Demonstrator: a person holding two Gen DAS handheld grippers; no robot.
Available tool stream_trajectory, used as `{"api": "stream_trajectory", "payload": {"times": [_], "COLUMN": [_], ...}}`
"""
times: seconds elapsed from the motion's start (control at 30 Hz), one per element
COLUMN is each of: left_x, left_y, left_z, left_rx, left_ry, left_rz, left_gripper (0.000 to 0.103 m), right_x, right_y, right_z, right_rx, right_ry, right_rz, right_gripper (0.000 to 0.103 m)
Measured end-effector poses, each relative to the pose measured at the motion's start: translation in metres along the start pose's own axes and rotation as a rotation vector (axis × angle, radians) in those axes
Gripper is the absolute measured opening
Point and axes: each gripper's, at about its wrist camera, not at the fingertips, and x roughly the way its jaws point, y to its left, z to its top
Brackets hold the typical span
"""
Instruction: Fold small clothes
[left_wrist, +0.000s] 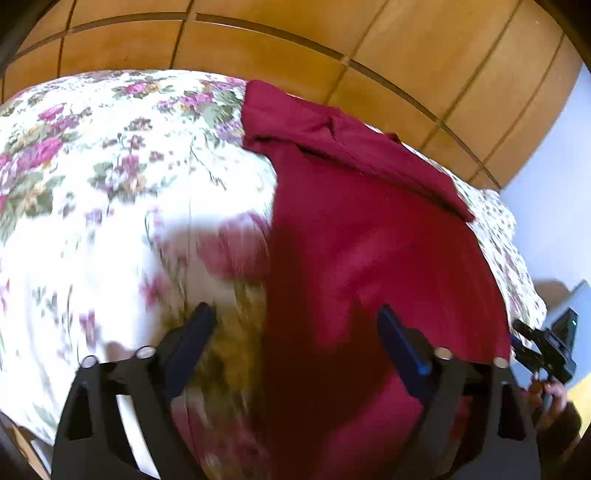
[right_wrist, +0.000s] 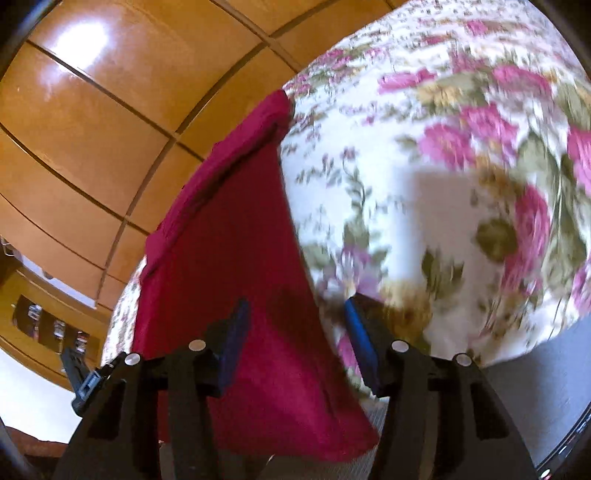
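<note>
Both claws stood wide and empty over the red garment (left_wrist: 369, 240): left claw (left_wrist: 295, 332), right claw (right_wrist: 295, 325); each should pinch a near corner squarely.

A dark red, soft-knit small garment (left_wrist: 369, 229) lies spread flat along one side of the floral-printed bedspread (left_wrist: 110, 184), its far end folded over into a thick band.

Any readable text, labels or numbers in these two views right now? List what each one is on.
None readable.
Red garment: no tag or print visible.
Floral bedcover: pattern only, no words.
Small items on the wooden shelf: too small and blurred to read.
</note>
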Motion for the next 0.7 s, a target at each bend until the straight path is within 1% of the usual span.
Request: {"api": "stream_trajectory", "payload": {"times": [0.03,0.1,0.13,0.23,0.27,0.3,0.4,0.57,0.67,0.7], "left_x": [-0.002,-0.006,-0.007,-0.012,-0.013,-0.013,-0.014,-0.01,-0.002,-0.001], "left_y": [-0.001,-0.001,0.0,0.007,0.008,0.011,0.017,0.018,0.013,0.009], "left_z": [-0.004,-0.011,-0.013,-0.019,-0.021,-0.025,-0.032,-0.043,-0.04,-0.04], "left_rx": [0.008,0.008,0.0,-0.055,-0.065,-0.084,-0.123,-0.137,-0.133,-0.123], "left_ry": [0.011,0.023,0.033,0.072,0.081,0.099,0.144,0.219,0.261,0.277], "left_rz": [-0.007,-0.019,-0.032,-0.106,-0.116,-0.133,-0.186,-0.227,-0.248,-0.256], "left_gripper": [0.079,0.07,0.069,0.064,0.059,0.056,0.056,0.056,0.056,0.055], "right_x": [0.0,0.004,0.006,0.009,0.009,0.008,0.01,0.009,0.014,0.016], "right_y": [-0.002,-0.005,-0.007,-0.012,-0.013,-0.015,-0.014,-0.018,-0.016,-0.013], "right_z": [-0.004,-0.011,-0.013,-0.02,-0.023,-0.026,-0.034,-0.041,-0.044,-0.044], "right_rx": [0.004,0.0,0.0,0.014,0.02,0.022,0.013,0.015,0.003,-0.004], "right_ry": [0.011,0.04,0.052,0.071,0.077,0.081,0.11,0.143,0.173,0.187], "right_rz": [0.009,0.022,0.023,0.049,0.061,0.07,0.088,0.126,0.121,0.122], "right_gripper": [0.052,0.052,0.052,0.053,0.053,0.052,0.052,0.051,0.042,0.035]}}
